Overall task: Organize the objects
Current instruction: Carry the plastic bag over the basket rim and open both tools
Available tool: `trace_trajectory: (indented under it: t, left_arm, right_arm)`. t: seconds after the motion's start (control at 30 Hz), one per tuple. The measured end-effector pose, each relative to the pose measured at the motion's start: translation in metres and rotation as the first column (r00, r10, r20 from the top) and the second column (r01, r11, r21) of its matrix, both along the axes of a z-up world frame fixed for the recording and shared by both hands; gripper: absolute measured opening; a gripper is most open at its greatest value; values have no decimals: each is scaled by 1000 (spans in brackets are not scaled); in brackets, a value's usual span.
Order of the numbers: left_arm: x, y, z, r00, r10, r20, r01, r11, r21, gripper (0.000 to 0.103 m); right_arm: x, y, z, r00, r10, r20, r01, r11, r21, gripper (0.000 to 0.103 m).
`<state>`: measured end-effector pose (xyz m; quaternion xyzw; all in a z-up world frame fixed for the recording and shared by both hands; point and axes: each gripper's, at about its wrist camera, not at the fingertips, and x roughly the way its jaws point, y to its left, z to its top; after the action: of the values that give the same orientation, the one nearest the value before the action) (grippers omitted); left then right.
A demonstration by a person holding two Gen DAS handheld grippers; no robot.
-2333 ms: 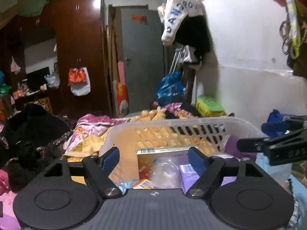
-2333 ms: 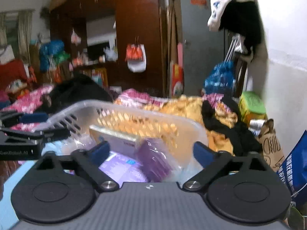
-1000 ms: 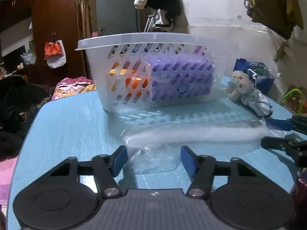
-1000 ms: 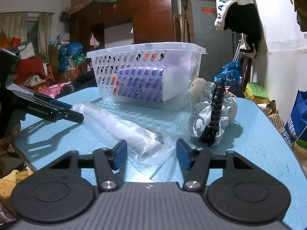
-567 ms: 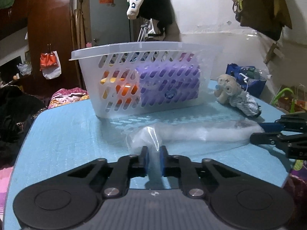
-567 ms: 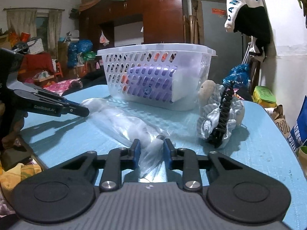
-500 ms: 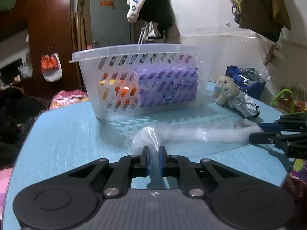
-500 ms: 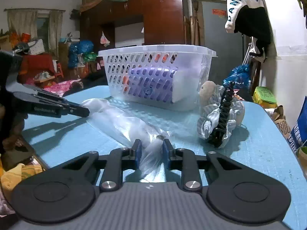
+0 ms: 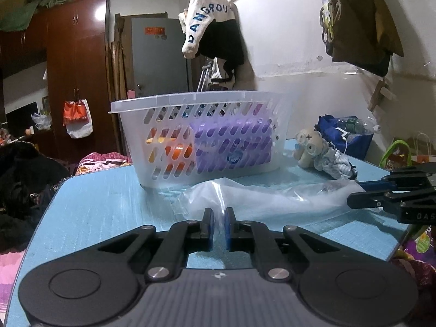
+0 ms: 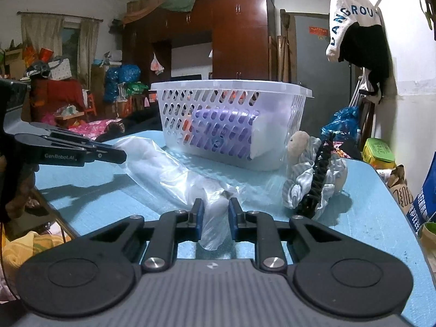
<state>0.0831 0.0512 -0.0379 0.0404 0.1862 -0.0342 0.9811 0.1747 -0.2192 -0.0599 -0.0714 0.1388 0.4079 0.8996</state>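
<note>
A long clear plastic bag with white stuff inside [image 9: 267, 196] [image 10: 169, 174] lies across the blue table [image 9: 103, 201] in front of a white slotted basket [image 9: 196, 133] [image 10: 229, 120]. My left gripper [image 9: 218, 224] is shut on one end of the bag. My right gripper [image 10: 214, 216] is shut on the other end. The basket holds a purple pack [image 9: 234, 147] and orange items. Each gripper shows in the other's view, the right one [image 9: 392, 196] and the left one [image 10: 81, 154].
A small plush toy in striped cloth [image 9: 316, 150] [image 10: 313, 179] with a black clip [image 10: 318, 174] lies right of the basket. A blue bag with bottles [image 9: 346, 136] stands behind it. The table edge is near my left side [image 10: 54, 209]. Clothes hang on the wall.
Both grippers dropped from above the basket to the table, closed on the two ends of the plastic bag, and since half a second ago have raised it slightly.
</note>
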Motion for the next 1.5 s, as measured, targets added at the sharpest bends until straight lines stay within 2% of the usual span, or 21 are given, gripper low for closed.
trace_trajectory:
  t: [0.57, 0.73, 0.87, 0.93, 1.07, 1.13, 1.2, 1.33, 1.5]
  left_arm:
    - [-19, -5, 11, 996, -12, 92, 12, 1000, 1, 10]
    - [-22, -9, 36, 989, -12, 147, 11, 1000, 11, 10]
    - [-10, -10, 81, 976, -2, 217, -8, 999, 47, 10]
    - [6, -7, 106, 971, 2, 237, -15, 998, 53, 11]
    - [57, -2, 141, 976, 34, 216, -52, 996, 76, 11]
    - [85, 5, 148, 983, 41, 181, -55, 996, 74, 11]
    - [113, 13, 146, 988, 66, 140, -76, 995, 70, 11]
    - [152, 27, 129, 994, 98, 46, -101, 993, 64, 11]
    - [156, 32, 118, 993, 119, 25, -120, 990, 74, 11]
  right_arm:
    - [-4, -8, 16, 998, 12, 61, -15, 999, 45, 20]
    - [3, -6, 55, 992, 23, 126, -30, 998, 53, 20]
    - [27, 7, 101, 981, 8, 192, -17, 999, 45, 20]
    - [48, 18, 122, 981, -5, 193, -4, 999, 47, 20]
    - [93, 47, 147, 980, -39, 196, 39, 999, 7, 20]
    - [121, 61, 149, 988, -52, 147, 54, 999, -7, 20]
    - [142, 75, 141, 993, -59, 102, 63, 997, -34, 20]
    - [162, 98, 121, 996, -63, 69, 70, 991, -115, 20]
    - [169, 104, 115, 996, -69, 49, 75, 989, -128, 20]
